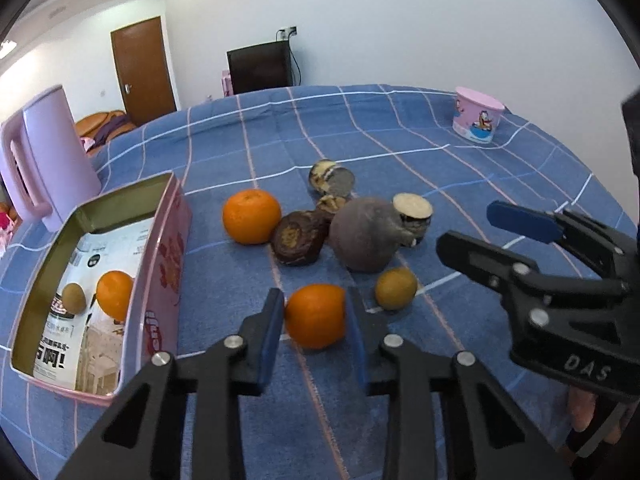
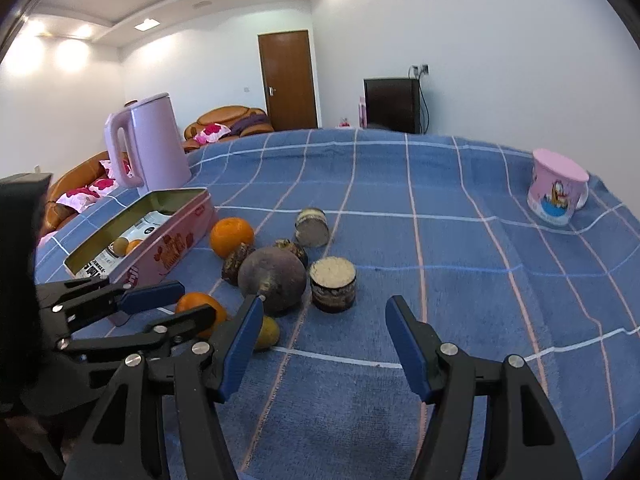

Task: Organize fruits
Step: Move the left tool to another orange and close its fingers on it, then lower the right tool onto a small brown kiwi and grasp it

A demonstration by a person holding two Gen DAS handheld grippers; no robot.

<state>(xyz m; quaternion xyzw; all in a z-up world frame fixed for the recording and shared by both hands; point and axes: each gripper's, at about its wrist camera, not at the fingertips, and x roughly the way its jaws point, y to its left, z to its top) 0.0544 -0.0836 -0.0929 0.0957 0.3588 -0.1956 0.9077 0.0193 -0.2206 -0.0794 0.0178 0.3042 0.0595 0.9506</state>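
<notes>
A blue checked cloth [image 1: 400, 128] covers the whole table under both tools. Left of the left gripper [image 1: 316, 316] stands an open pink tin [image 1: 166, 260], holding 1 orange [image 1: 115, 294] and 1 small brown-green fruit [image 1: 74, 298] on printed paper. Beyond the tin, further left, is a lilac kettle [image 1: 52, 156]. Far ahead and to the right of both grippers sits a pink cartoon cup [image 2: 556, 188].

Just ahead of the left gripper lies the pile: a large dull purple round fruit [image 1: 366, 234], a dark brown shrivelled fruit [image 1: 298, 238] touching it, a second orange [image 1: 251, 216] to the left, and 2 cut cylinder pieces [image 1: 413, 211] behind and right. A small yellow-brown fruit [image 1: 396, 288] rests just right of the left gripper's fingertips.

The left gripper's blue pads press both sides of a third orange [image 1: 315, 316], jaws closed onto it, the fruit low against the cloth.

The right gripper [image 2: 324, 344] sits to the right of the left one, jaws about half apart with only cloth between them, the purple fruit just ahead to its left.
</notes>
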